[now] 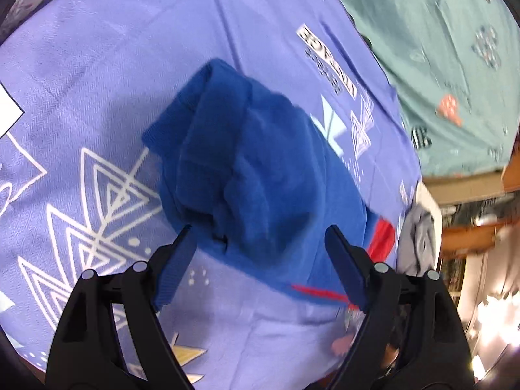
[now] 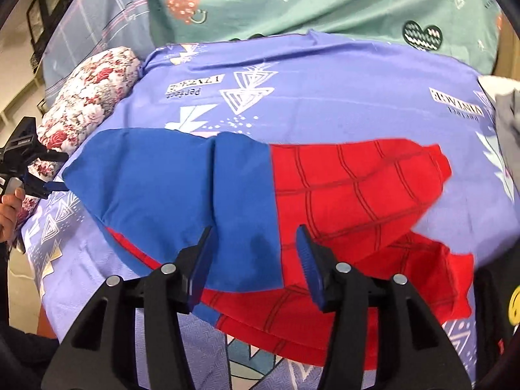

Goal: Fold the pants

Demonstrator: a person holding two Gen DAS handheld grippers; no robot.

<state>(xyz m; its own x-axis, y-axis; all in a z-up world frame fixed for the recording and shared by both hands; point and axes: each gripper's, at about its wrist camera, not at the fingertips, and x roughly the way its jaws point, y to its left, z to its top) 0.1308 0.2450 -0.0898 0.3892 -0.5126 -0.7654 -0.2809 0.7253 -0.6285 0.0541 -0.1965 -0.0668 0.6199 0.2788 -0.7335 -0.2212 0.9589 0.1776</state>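
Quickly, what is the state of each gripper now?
Left gripper: open, holding nothing, above the pants.
Right gripper: open, holding nothing.

1. The left gripper [image 1: 256, 243] has a matte black plastic frame with triangular cut-outs, round silver pivot pins and two ribbed blue finger pads [image 1: 177, 269].
2. The right gripper [image 2: 255, 243] is built alike: black angular arms, silver pins, ribbed blue pads [image 2: 308, 260].
3. From the right wrist view, the left gripper's black body carries a small white-lettered label, too small to read, and a bare hand [image 2: 9, 208] is at its handle.
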